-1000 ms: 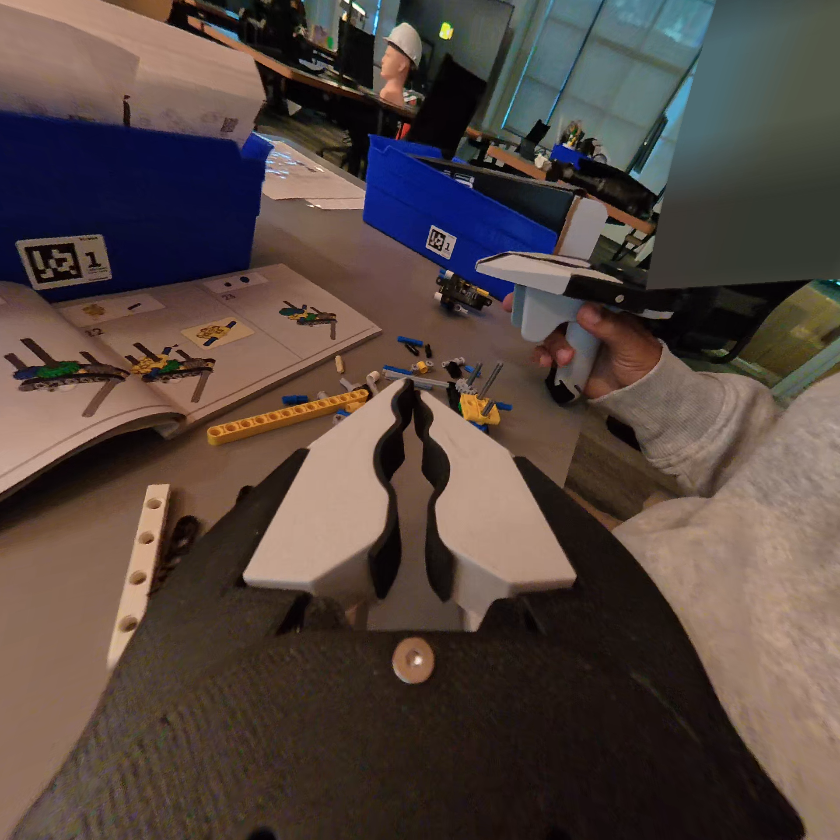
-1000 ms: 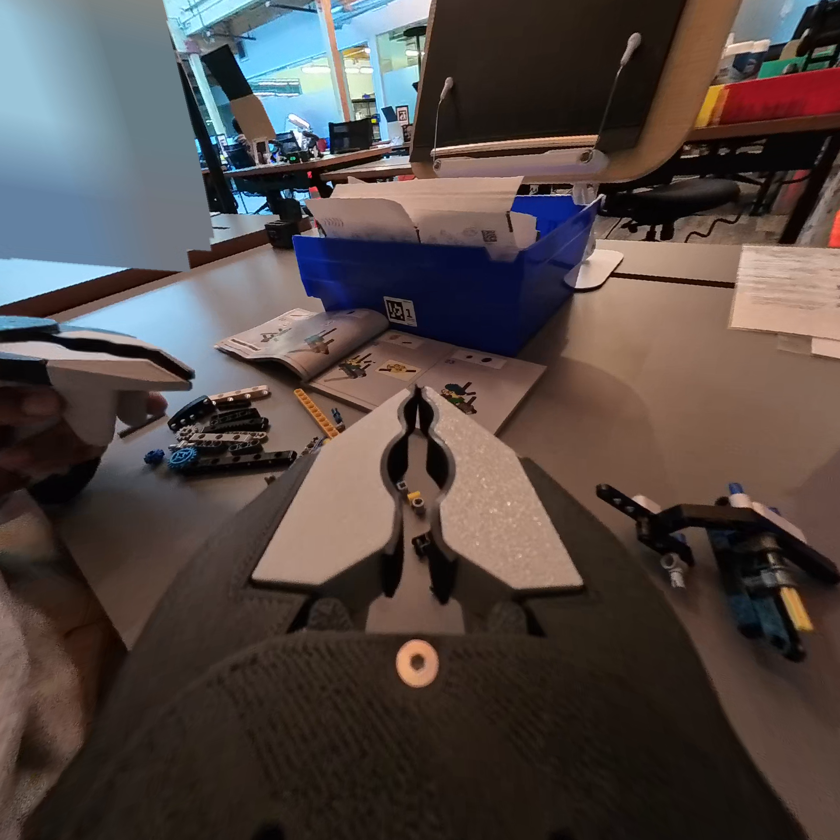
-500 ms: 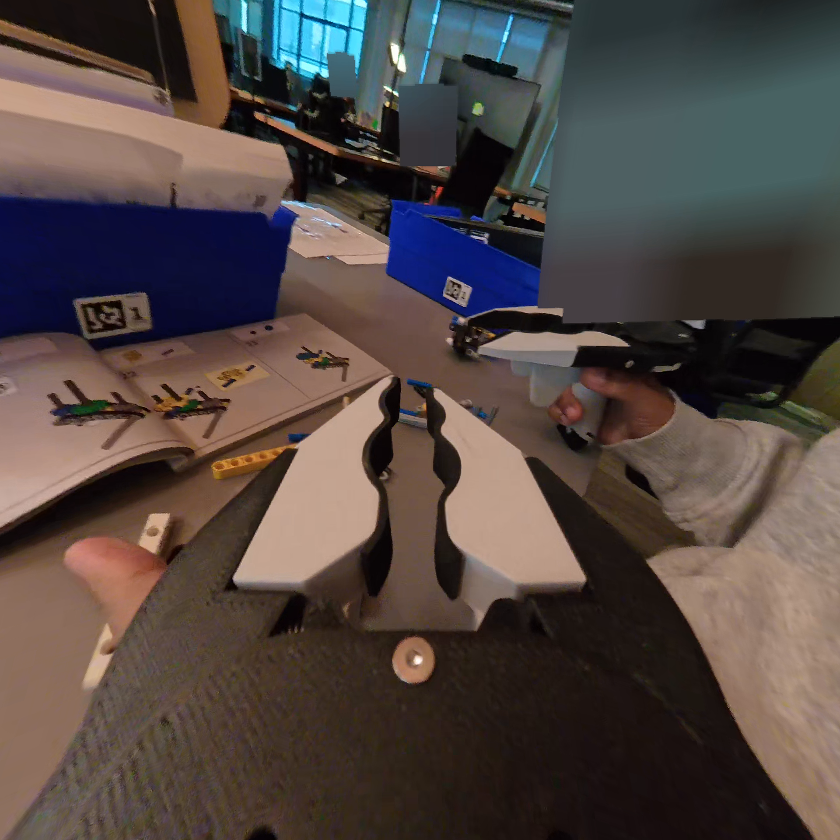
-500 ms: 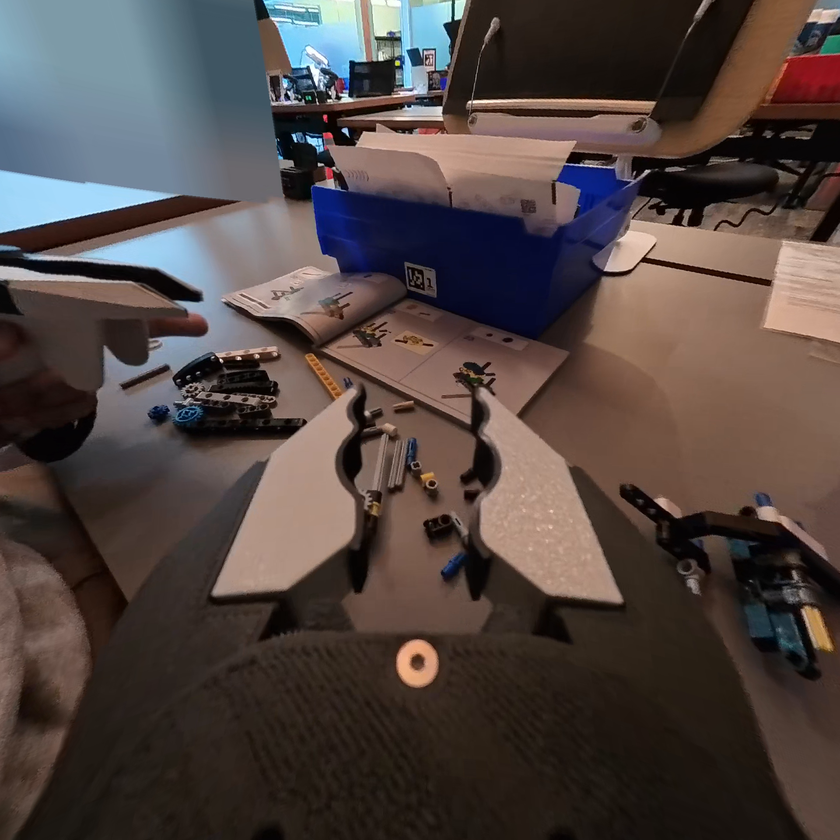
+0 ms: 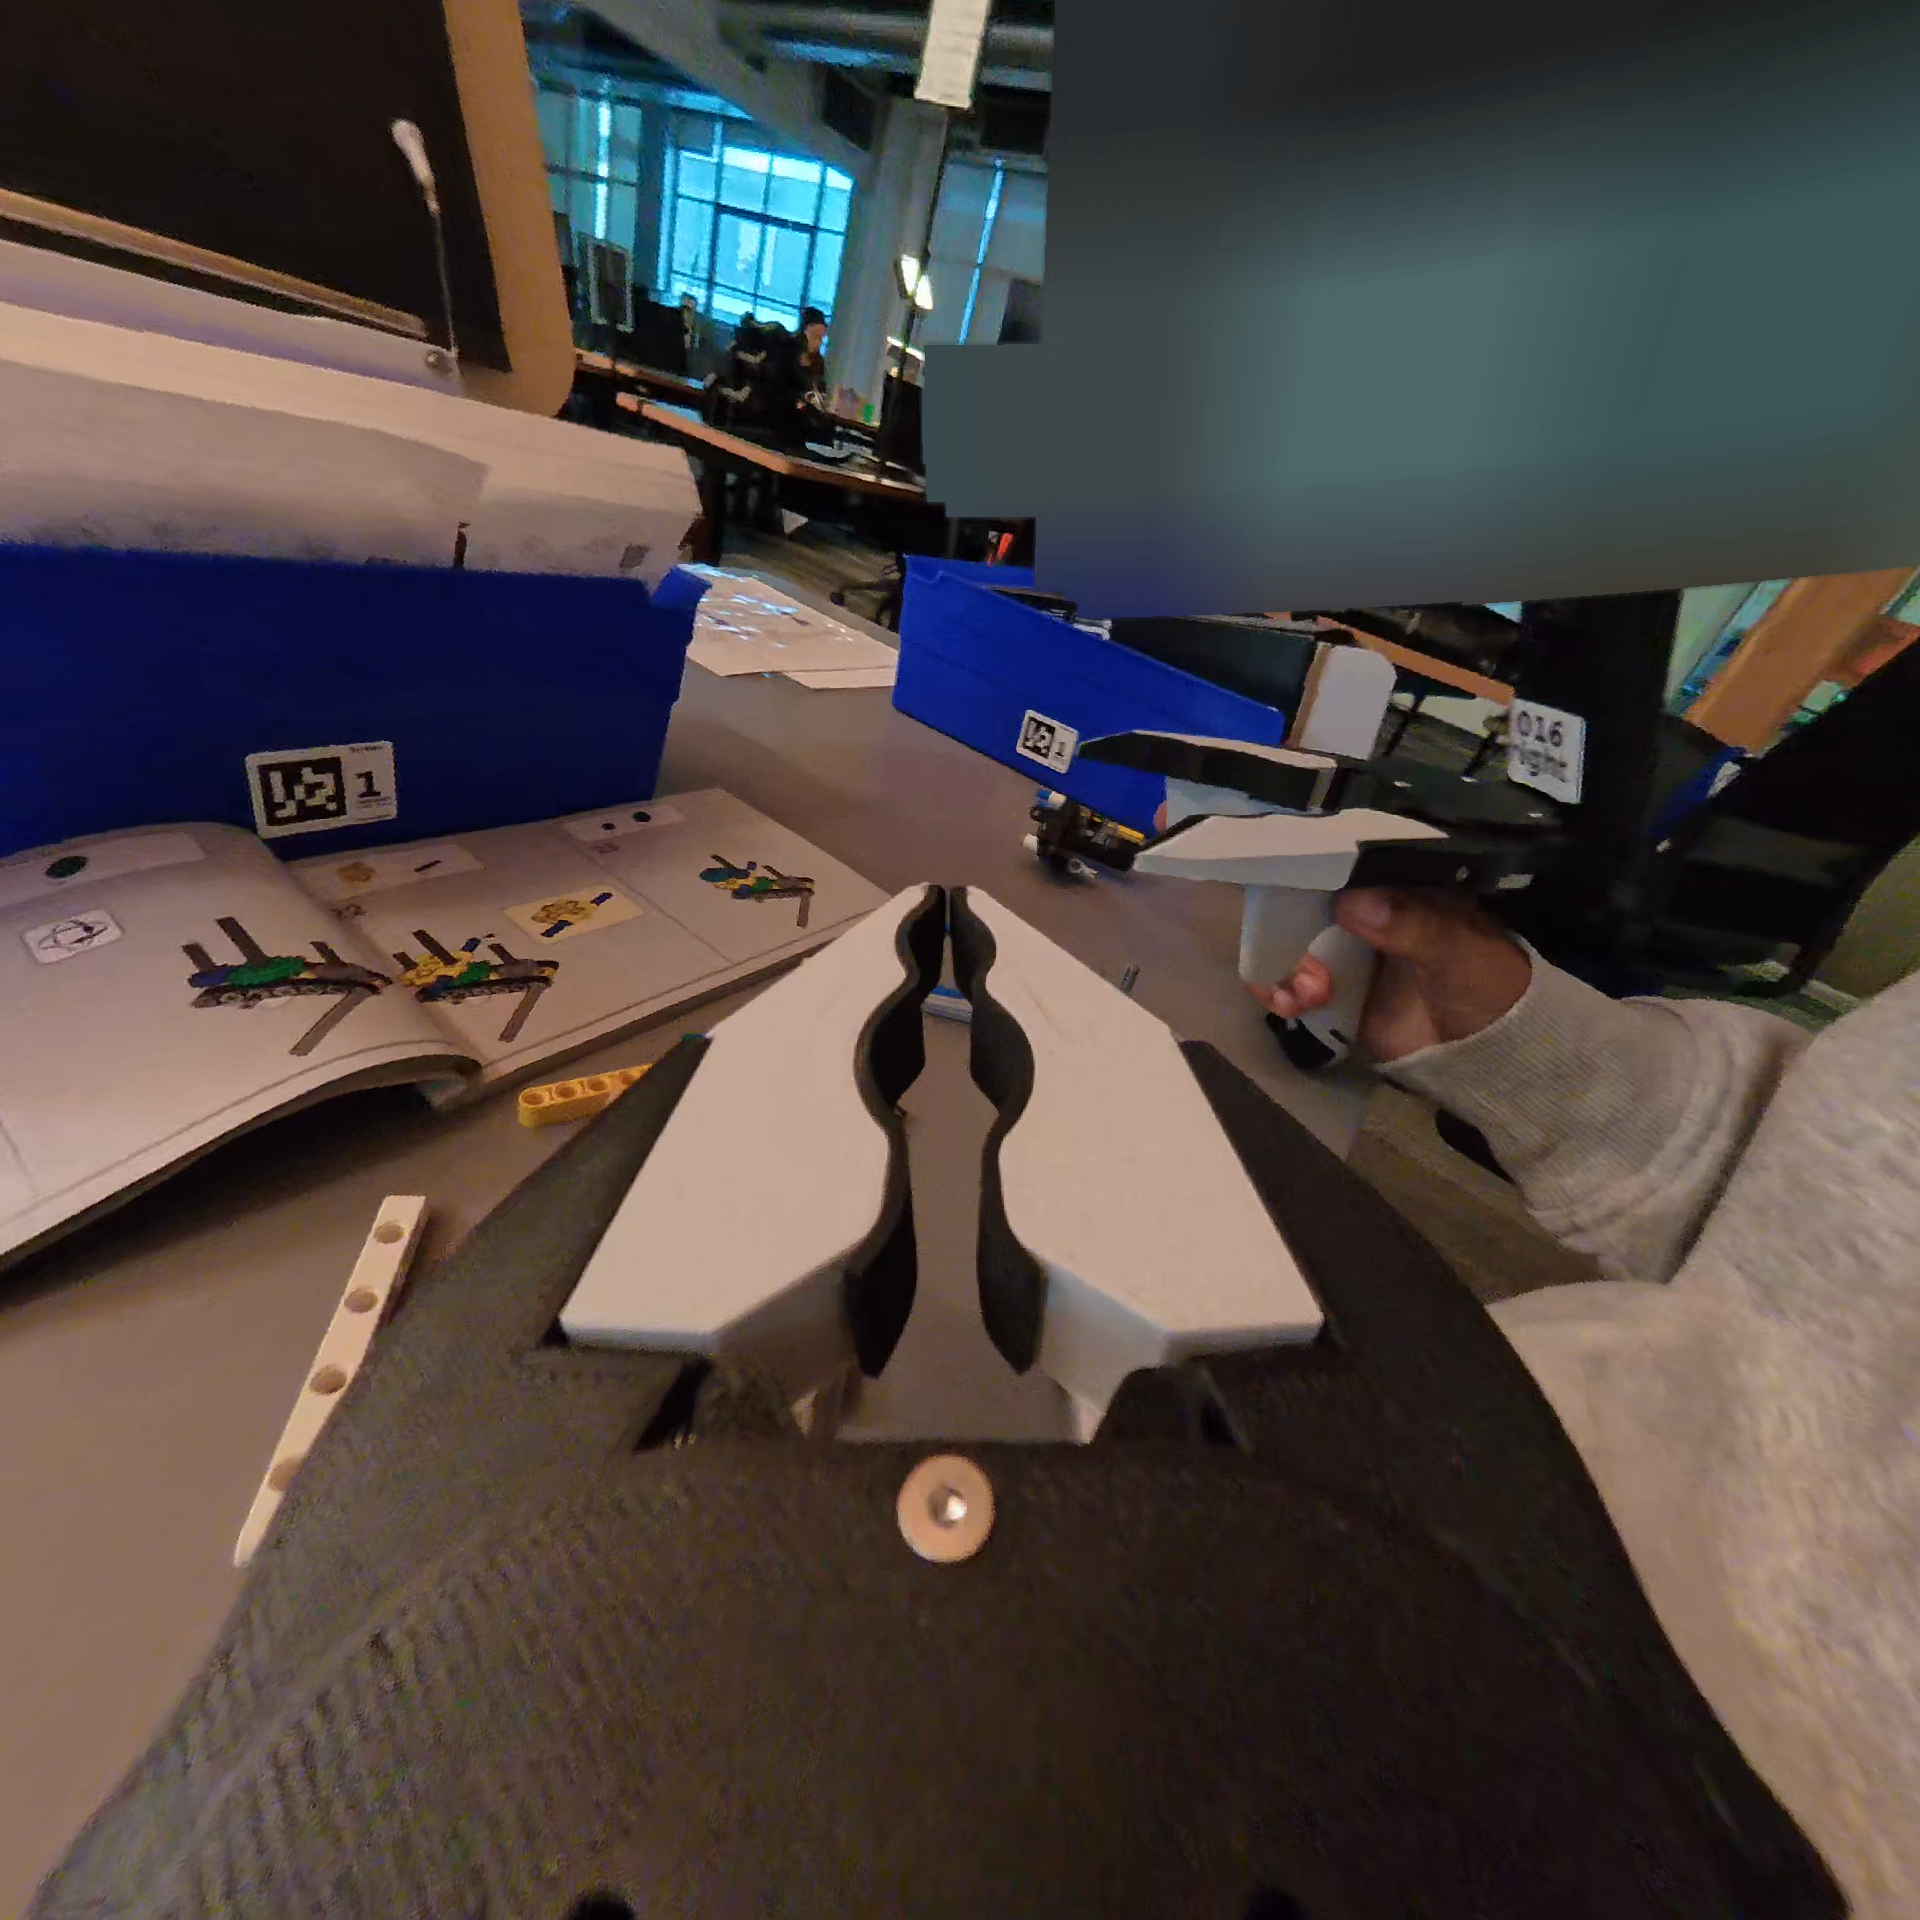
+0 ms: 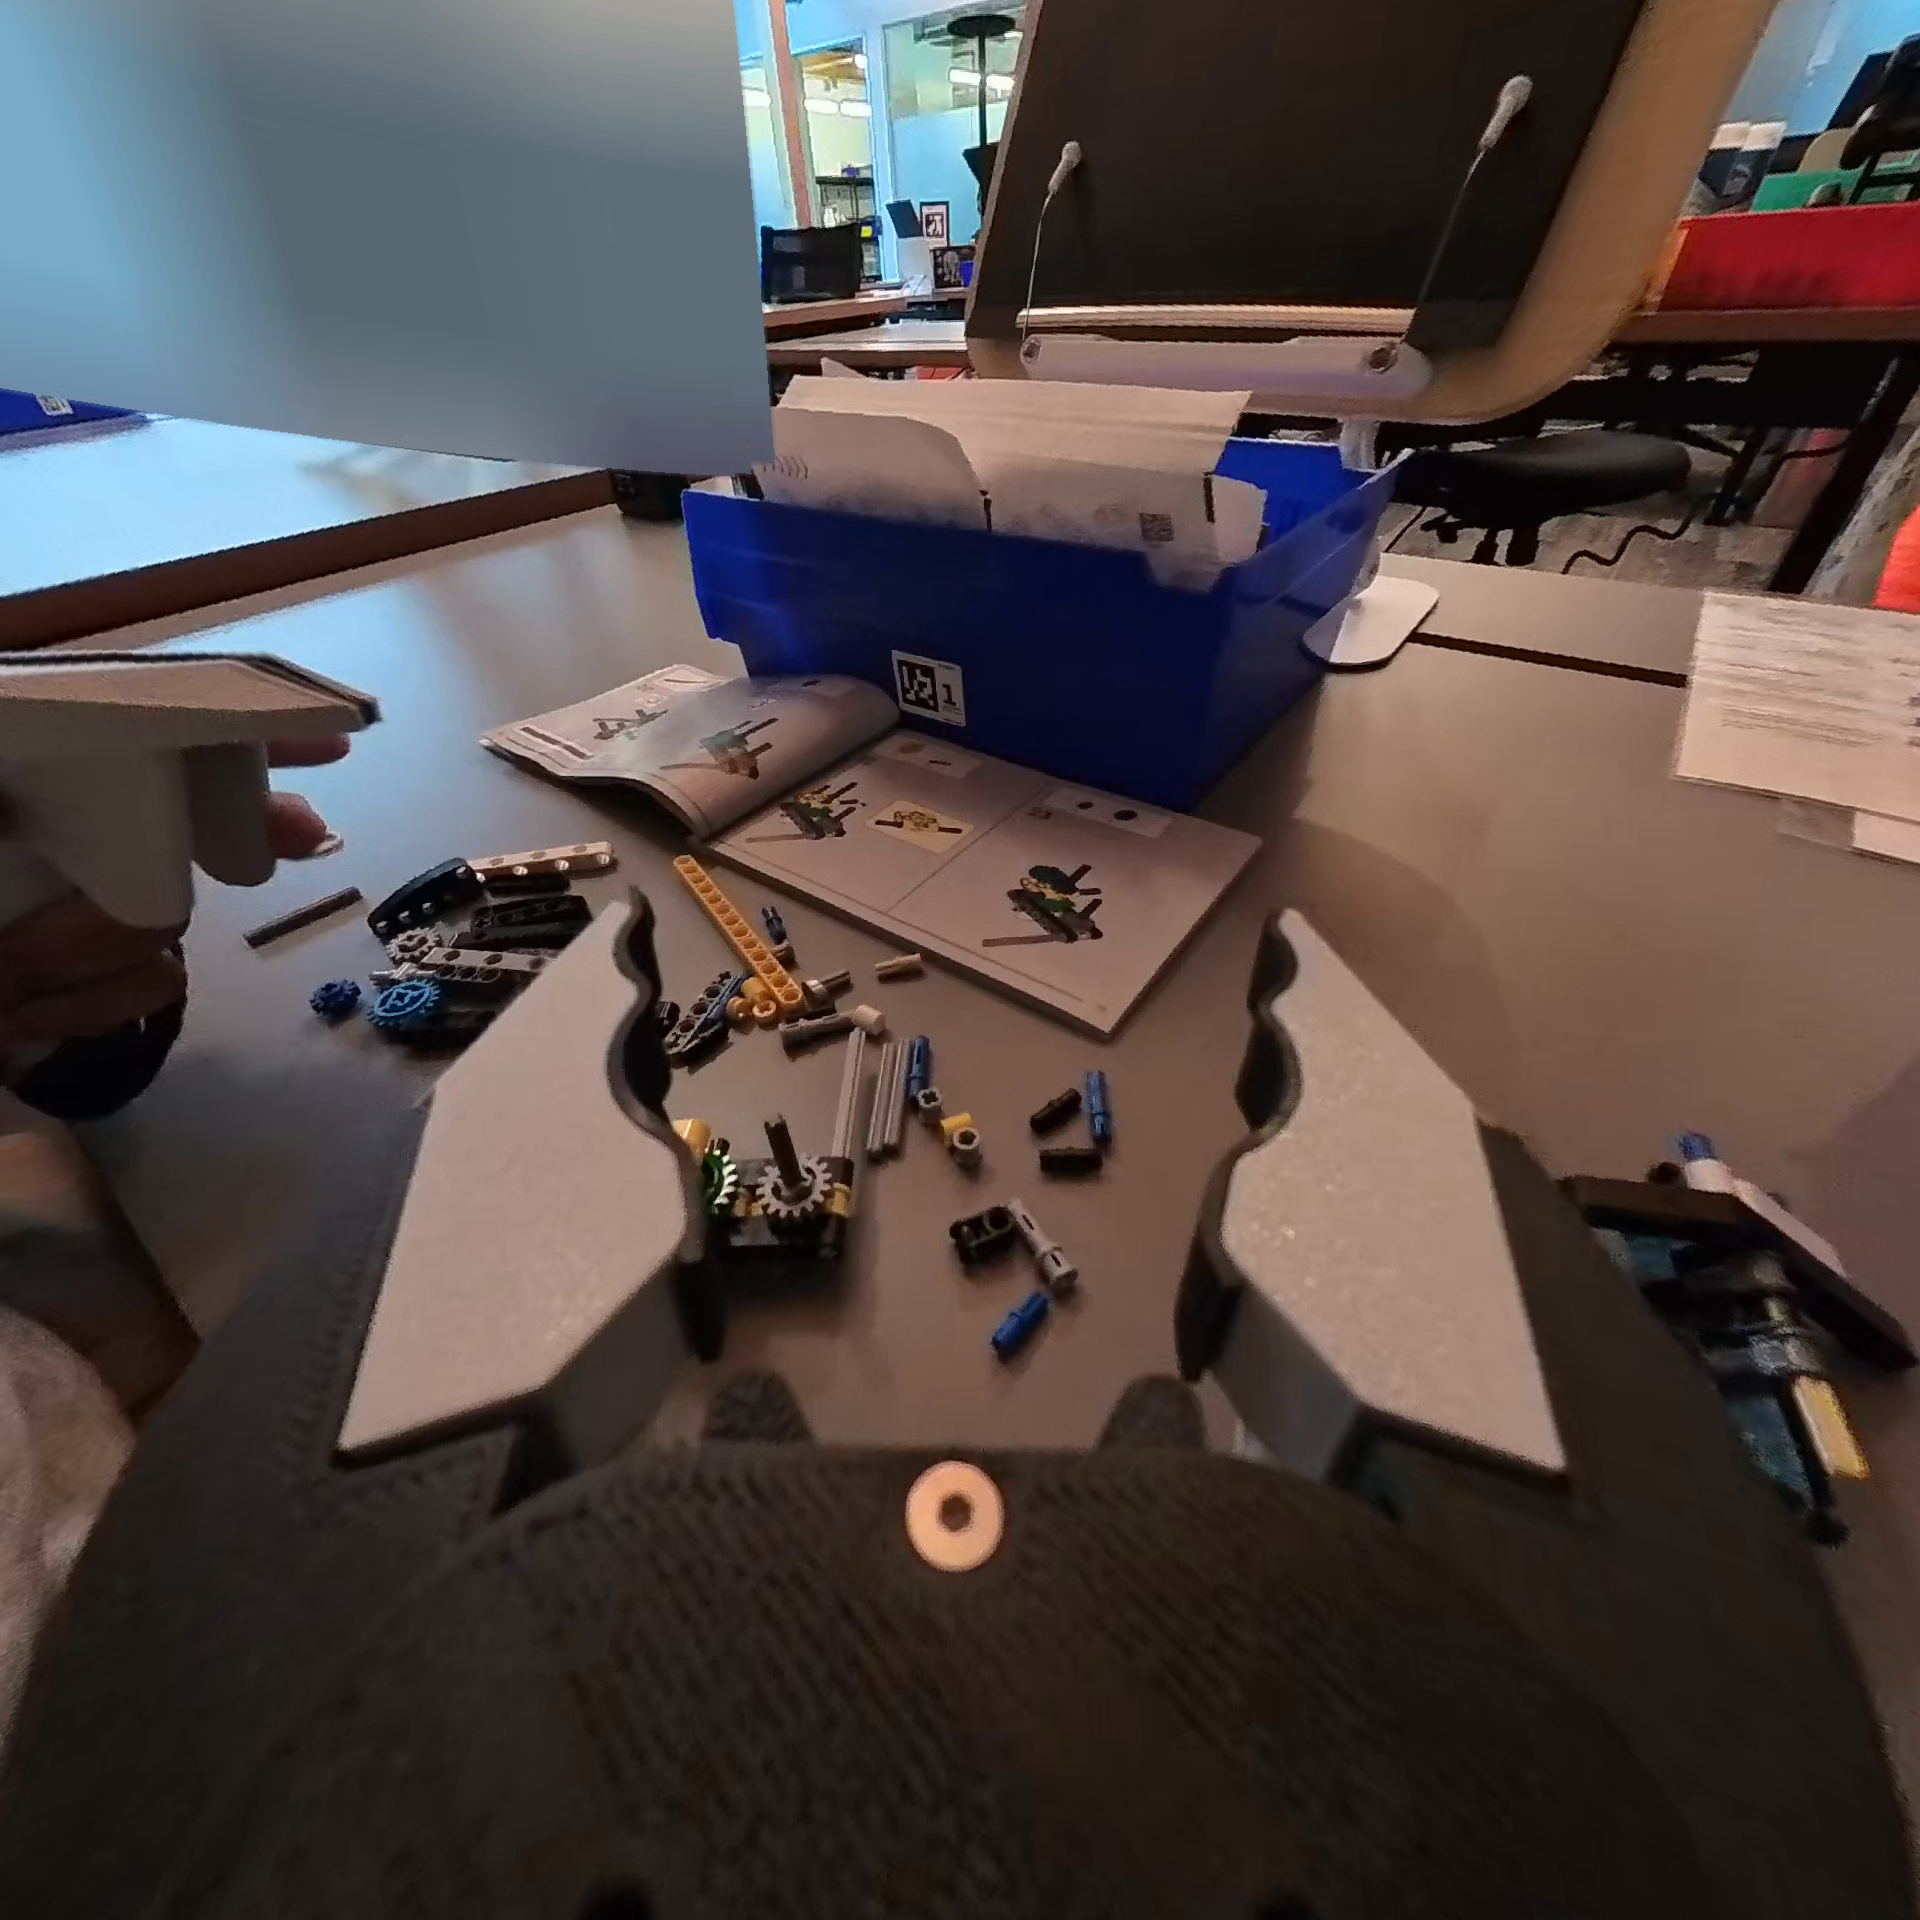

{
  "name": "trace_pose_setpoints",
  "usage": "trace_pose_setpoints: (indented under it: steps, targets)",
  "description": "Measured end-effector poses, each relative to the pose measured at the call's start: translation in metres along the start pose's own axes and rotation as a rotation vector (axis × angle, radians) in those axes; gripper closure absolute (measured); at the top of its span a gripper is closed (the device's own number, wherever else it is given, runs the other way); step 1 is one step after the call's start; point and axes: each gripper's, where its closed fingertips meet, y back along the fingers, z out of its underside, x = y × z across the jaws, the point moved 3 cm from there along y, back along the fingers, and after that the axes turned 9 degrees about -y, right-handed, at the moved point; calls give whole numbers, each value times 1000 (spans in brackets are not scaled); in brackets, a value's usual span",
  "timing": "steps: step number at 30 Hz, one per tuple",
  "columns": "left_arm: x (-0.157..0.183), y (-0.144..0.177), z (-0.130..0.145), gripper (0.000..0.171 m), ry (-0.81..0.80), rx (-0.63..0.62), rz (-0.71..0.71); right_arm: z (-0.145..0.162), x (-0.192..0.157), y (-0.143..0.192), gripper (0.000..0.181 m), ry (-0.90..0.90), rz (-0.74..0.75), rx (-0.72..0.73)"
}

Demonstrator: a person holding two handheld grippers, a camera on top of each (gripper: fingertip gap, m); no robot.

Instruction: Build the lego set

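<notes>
My right gripper [image 6: 954, 925] is wide open and empty, held above loose lego parts on the grey table. Between its fingers lie a small gear assembly [image 6: 779, 1195], grey axles [image 6: 883, 1091] and black and blue pins [image 6: 1070, 1132]. A yellow beam [image 6: 738, 940] lies beyond them. A black and blue partial build [image 6: 1745, 1288] lies right of the right finger. My left gripper [image 5: 945, 899] is shut and empty, above the table near the open instruction booklet [image 5: 312, 966]. A white beam [image 5: 332, 1371] lies at its left. The right gripper also shows in the left wrist view [image 5: 1117, 805], open.
A blue bin [image 6: 1039, 623] holding paper stands behind the booklet [image 6: 935, 862]. A second blue bin [image 5: 1039, 675] stands farther back. Black beams and blue gears [image 6: 468, 956] lie at left. Papers [image 6: 1808, 727] lie at far right. A monitor [image 6: 1299, 177] stands behind the bin.
My right gripper has opened from shut to wide open. My left gripper opened a little, then shut again, and tilted upward.
</notes>
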Motion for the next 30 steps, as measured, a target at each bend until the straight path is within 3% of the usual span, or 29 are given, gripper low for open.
trace_pose_setpoints:
  steps: [8,11,30]
  targets:
    - [18,-7,13,160,23,-47,139,5,-3,-4,75,11,-21,-45]
    - [17,-8,13,148,19,-49,124,4,-5,-3,78,21,-22,-37]
    - [7,-10,16,132,89,-69,104,5,-6,-4,86,26,-27,-40]
